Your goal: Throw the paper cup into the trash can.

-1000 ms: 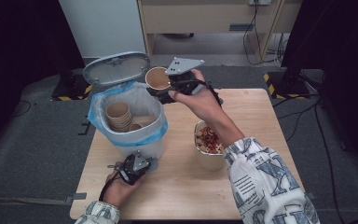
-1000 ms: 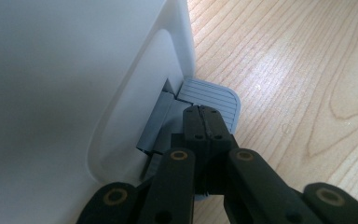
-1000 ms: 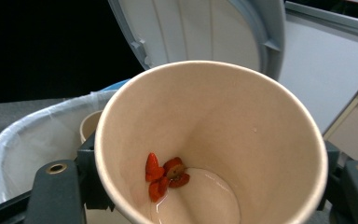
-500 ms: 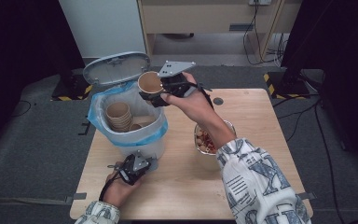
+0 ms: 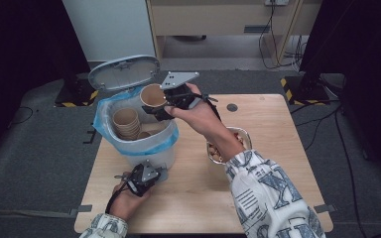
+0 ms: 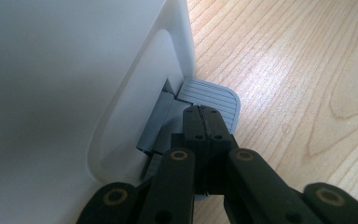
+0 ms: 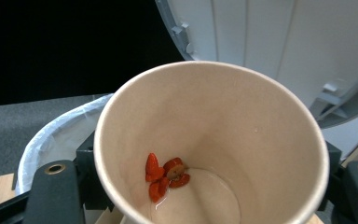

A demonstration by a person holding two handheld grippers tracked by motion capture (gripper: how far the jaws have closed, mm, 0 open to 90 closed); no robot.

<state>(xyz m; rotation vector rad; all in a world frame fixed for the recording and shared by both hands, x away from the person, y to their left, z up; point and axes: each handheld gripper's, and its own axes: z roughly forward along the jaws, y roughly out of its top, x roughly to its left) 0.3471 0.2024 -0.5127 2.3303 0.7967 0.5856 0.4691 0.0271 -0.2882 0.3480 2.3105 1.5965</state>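
Observation:
A white pedal bin (image 5: pixel 151 151) with a blue liner stands on the left of the wooden table (image 5: pixel 278 163), its grey lid (image 5: pixel 124 72) tipped open. A stack of paper cups (image 5: pixel 125 123) sits inside. My right gripper (image 5: pixel 164 106) is shut on another paper cup (image 5: pixel 153 96) and holds it over the bin's right rim. That cup (image 7: pixel 214 140) tilts toward the camera, with red food bits (image 7: pixel 165 177) and a little liquid at its bottom. My left gripper (image 5: pixel 158 173) is shut at the bin's foot. Its closed tips (image 6: pixel 204 112) rest on the grey ribbed pedal (image 6: pixel 214 95).
A bowl (image 5: pixel 242 134) of mixed food sits right of the bin, partly hidden under the right forearm. A small black disc (image 5: pixel 232 107) lies near the table's far edge. Cabinets and cables stand beyond the table.
The right gripper has carried the cup left and slightly down, from beside the bin to above its rim. The left gripper has stayed on the pedal, and the lid is still up.

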